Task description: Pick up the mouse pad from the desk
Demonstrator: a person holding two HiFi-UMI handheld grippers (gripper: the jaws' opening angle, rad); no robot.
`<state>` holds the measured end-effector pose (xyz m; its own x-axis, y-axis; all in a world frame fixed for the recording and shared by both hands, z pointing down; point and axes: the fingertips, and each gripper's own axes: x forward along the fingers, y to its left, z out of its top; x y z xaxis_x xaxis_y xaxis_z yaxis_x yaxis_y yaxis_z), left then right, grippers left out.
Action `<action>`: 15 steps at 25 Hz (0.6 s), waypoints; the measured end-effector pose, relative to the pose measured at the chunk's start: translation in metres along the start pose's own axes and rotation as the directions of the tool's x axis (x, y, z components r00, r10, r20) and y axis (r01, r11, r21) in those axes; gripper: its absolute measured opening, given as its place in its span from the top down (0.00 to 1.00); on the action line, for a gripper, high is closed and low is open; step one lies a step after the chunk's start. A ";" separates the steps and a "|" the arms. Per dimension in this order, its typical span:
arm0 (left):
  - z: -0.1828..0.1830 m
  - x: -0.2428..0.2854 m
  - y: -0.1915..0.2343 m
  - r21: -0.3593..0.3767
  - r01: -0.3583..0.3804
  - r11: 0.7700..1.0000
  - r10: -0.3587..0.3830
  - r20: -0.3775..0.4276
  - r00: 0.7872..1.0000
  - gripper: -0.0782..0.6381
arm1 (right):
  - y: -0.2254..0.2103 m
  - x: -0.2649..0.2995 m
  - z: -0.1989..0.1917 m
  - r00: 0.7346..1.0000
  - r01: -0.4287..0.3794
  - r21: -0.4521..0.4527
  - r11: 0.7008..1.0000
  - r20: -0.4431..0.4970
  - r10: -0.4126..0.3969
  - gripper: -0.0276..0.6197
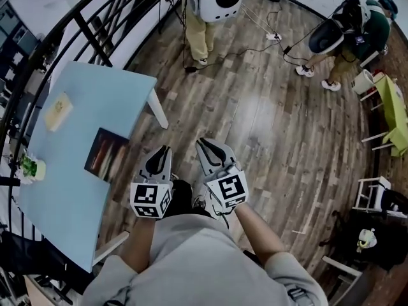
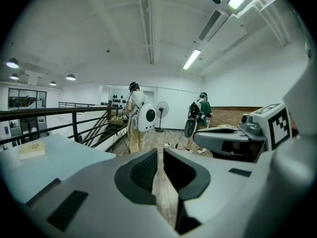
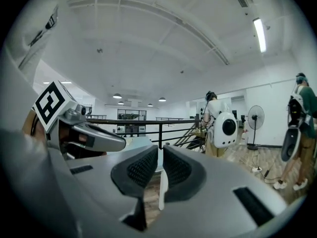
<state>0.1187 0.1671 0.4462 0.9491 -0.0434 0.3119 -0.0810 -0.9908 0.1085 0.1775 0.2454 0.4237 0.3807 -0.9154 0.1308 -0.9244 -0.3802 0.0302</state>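
Mouse pad [image 1: 107, 153] untouched; left claw [image 1: 166, 150], right claw [image 1: 201, 143] barely parted, empty.

One person [image 1: 199, 34] and another [image 1: 376, 24] stand on the wooden floor [image 1: 274, 126] near a black railing [image 1: 89, 40].

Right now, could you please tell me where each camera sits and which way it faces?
Head view: on the person's head, looking steeply down at the blue table and mouse pad; shows torso, forearms, left gripper, right gripper.
Left gripper view: rides the left gripper, facing roughly level across the room; jaws slightly apart, right gripper at right.
Right gripper view: rides the right gripper, facing likewise; jaws slightly apart, left gripper at left.
Shared: both gripper views show the person with the white backpack.
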 end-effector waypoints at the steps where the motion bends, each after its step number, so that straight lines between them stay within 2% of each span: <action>1: 0.000 0.004 0.009 -0.010 -0.012 1.000 0.012 0.006 1.000 0.82 | 0.003 0.012 0.000 1.000 -0.028 -0.016 0.999 -0.011 0.028 0.90; 5: -0.008 0.015 0.056 -0.046 -0.083 0.995 0.082 -0.016 0.996 0.82 | 0.020 0.070 -0.004 0.990 -0.140 -0.052 0.989 -0.039 0.139 0.90; 10: -0.026 0.026 0.124 -0.106 -0.170 0.980 0.161 -0.084 0.983 0.82 | 0.046 0.144 -0.015 0.959 -0.271 -0.071 0.960 -0.103 0.263 0.90; 12: -0.030 0.028 0.152 -0.114 -0.197 0.974 0.185 -0.106 0.977 0.82 | 0.057 0.173 -0.021 0.942 -0.318 -0.066 0.946 -0.133 0.307 0.90; 15: -0.041 0.026 0.181 -0.135 -0.234 0.963 0.217 -0.134 0.967 0.82 | 0.078 0.206 -0.038 0.901 -0.404 -0.062 0.912 -0.198 0.386 0.90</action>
<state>0.1158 -0.0086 0.5129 0.8595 -0.2396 0.4515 -0.3414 -0.9265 0.1583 0.1832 0.0325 0.4907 -0.0181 -0.9452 0.3259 -0.9989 0.0315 0.0360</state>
